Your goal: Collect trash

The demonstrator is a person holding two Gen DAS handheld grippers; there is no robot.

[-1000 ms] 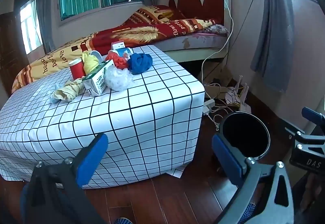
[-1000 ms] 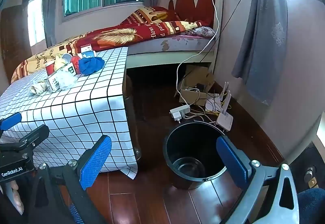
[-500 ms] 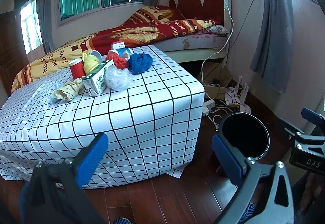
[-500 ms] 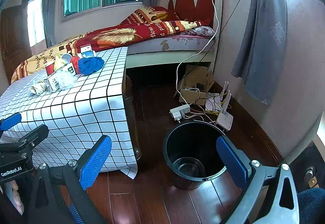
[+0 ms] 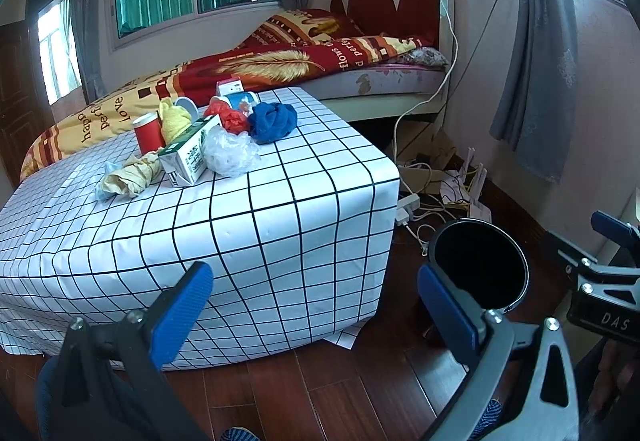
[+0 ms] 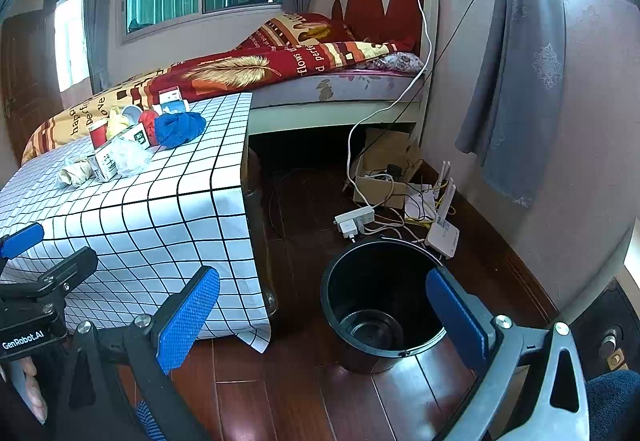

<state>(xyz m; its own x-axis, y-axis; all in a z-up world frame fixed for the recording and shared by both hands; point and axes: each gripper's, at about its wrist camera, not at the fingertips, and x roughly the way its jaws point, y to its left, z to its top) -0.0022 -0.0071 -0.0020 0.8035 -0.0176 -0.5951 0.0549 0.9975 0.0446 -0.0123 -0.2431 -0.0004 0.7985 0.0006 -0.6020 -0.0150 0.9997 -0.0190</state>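
Our left gripper (image 5: 316,305) and right gripper (image 6: 324,313) both gape wide, empty. Trash pile (image 5: 208,145) sits on the checkered table (image 5: 260,225); black bin (image 6: 380,301) stands on the floor beside it, cables (image 6: 384,217) behind.

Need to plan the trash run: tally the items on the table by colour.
Red: 2, cup, bag
Blue: 1, cloth
Yellow: 1, wad
Beige: 1, wrapper
Clear: 1, bag
White: 4, carton, two cups, box
Total: 10
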